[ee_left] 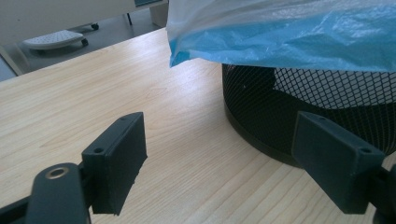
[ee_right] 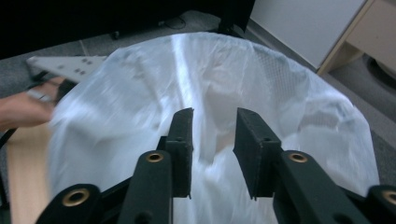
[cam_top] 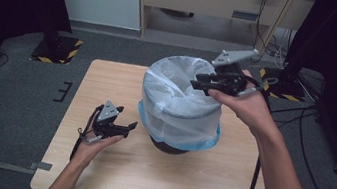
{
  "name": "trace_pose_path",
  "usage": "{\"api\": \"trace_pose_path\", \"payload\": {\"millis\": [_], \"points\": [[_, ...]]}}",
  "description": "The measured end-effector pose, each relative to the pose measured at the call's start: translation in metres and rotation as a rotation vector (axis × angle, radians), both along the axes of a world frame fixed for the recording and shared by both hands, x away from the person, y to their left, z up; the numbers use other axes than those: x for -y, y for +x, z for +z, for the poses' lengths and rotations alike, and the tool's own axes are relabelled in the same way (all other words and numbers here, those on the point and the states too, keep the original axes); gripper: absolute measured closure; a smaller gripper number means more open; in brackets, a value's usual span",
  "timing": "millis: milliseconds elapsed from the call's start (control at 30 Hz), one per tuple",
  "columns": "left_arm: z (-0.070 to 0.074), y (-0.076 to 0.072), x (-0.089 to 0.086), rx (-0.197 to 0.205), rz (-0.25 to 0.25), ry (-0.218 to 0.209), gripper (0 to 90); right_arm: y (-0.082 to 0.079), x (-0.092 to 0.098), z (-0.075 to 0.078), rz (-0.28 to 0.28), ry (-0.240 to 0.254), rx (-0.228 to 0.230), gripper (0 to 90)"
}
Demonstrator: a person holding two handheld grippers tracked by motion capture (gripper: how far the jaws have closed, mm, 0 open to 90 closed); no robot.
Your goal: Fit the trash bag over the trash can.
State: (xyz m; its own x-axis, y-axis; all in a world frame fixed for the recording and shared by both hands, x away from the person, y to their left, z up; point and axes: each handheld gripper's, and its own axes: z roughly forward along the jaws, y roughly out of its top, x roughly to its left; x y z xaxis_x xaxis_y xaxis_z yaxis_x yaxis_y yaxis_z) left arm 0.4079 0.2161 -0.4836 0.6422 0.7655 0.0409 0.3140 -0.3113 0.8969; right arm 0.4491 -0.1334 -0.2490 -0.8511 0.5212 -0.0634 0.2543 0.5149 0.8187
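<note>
- Grey floor surrounds our bench (cam_top: 108, 176); the bin (ee_left: 299, 107) stands mid-bench, its bag (cam_top: 175, 103) draped over the rim.
- Our left hand-held gripper (cam_top: 123, 127) is released beside it.
- Our right hand-held gripper (cam_top: 200, 85), jaws parted and empty above the bag, could snag the liner and tip the bin.

bin (cam_top: 168, 147): black mesh, upright, table centre | liner (cam_top: 180, 106): white-blue bag, draped over rim

wooden table (cam_top: 154, 173), grey carpet (cam_top: 4, 100), wall cabinet (cam_top: 211, 0)
</note>
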Motion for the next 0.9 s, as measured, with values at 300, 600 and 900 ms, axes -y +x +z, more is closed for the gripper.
{"api": "trace_pose_path", "payload": {"millis": [300, 600, 900], "points": [[-0.005, 0.000, -0.005, -0.012, 0.007, 0.001, 16.9, 0.054, -0.048, -0.010, -0.031, -0.075, -0.077, 73.4], [-0.009, -0.002, -0.013, -0.022, 0.023, -0.010, 16.8, 0.076, -0.074, -0.040, -0.030, -0.191, -0.162, 73.4], [-0.010, -0.002, -0.017, -0.027, 0.031, -0.015, 16.8, 0.084, -0.090, -0.067, -0.014, -0.277, -0.249, 63.8]]}}
